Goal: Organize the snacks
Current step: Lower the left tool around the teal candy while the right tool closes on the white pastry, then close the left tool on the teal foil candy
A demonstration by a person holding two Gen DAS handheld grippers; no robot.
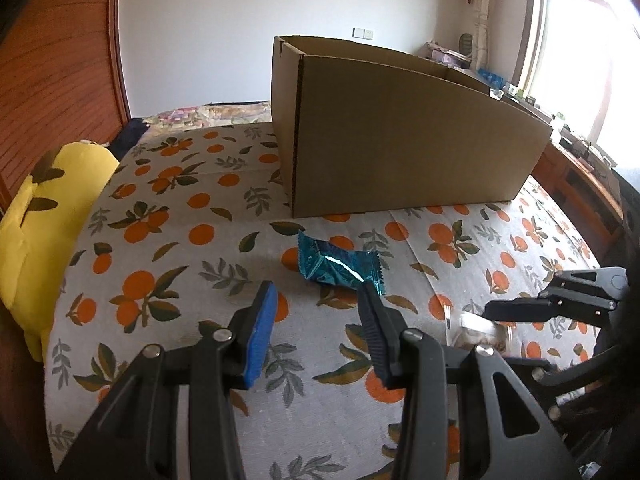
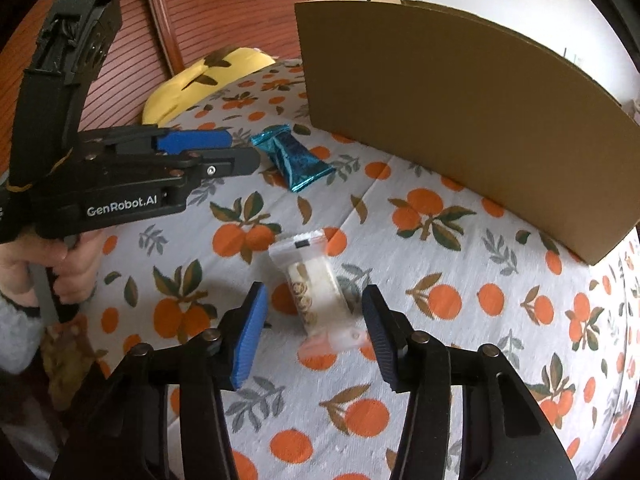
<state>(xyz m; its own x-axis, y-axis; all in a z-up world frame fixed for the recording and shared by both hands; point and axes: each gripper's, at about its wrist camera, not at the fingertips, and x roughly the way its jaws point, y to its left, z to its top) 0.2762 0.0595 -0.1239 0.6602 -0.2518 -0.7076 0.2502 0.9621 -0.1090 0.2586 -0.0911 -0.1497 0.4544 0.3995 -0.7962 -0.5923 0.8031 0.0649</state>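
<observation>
Two grippers work over a bed spread with an orange-and-leaf printed cloth [image 2: 460, 280]. Nearest the right wrist camera, the right gripper [image 2: 314, 306] points down at a clear snack packet [image 2: 316, 288] that shows pale rolled biscuits inside. The packet lies flat on the cloth with its near end between the blue pad and the black pad; both pads stand clear of it, so the jaws are apart and grip nothing. In the left wrist view this same packet [image 1: 476, 330] is a blurred patch under the tip of the right gripper [image 1: 504, 312] near the right edge of the bed.

The left gripper [image 1: 316, 296] also stands parted and empty. Its black finger [image 1: 372, 308] overlaps the near corner of a teal foil snack packet [image 1: 340, 266], but whether it touches the wrapper cannot be told. The blue pad is well to the left of that packet. From the right wrist camera, the left gripper [image 2: 240, 152] reaches in from the left, held by a hand [image 2: 68, 268] in a grey sleeve, its tips just beside the teal foil snack packet [image 2: 292, 158].

Farther back, an open cardboard box [image 1: 400, 140] sits upright on the cloth, beyond both packets. A yellow cushion [image 1: 40, 216] rests at the left edge of the bed, against a red-brown wooden headboard [image 1: 60, 60].
</observation>
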